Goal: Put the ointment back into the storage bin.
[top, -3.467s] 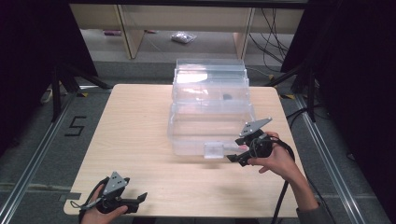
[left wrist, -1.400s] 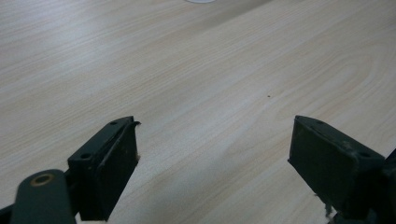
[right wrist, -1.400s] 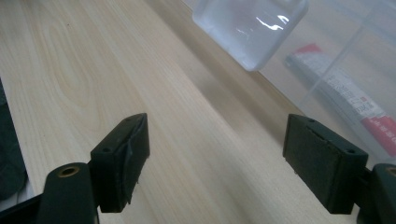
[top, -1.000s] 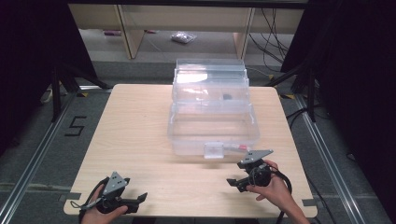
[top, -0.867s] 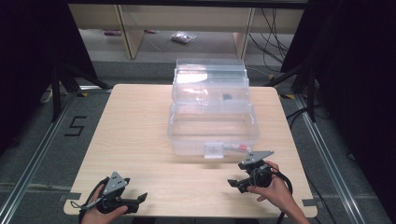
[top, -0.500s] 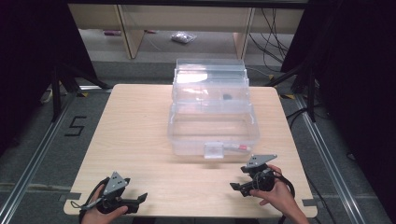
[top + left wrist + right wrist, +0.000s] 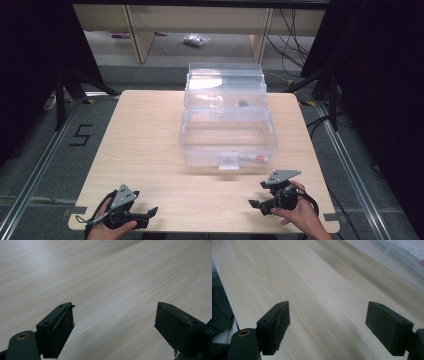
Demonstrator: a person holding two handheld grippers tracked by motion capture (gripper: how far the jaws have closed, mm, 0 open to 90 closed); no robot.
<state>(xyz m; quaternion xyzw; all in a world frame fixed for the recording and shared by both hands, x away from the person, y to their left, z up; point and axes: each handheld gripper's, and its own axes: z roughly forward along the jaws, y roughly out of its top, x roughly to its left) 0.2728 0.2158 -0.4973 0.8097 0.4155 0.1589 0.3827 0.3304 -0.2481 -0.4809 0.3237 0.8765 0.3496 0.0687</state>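
Idle at the near edge of the wooden table: left gripper and right gripper, jaws wide apart on both and holding nothing, each low over bare wood. Well apart from the left, near the right: a clear plastic box at mid-table, lid raised behind it, long axis across the table, latch facing the person. Apparently a pause between steps; next move likely a forward reach by the right gripper toward the latch side.
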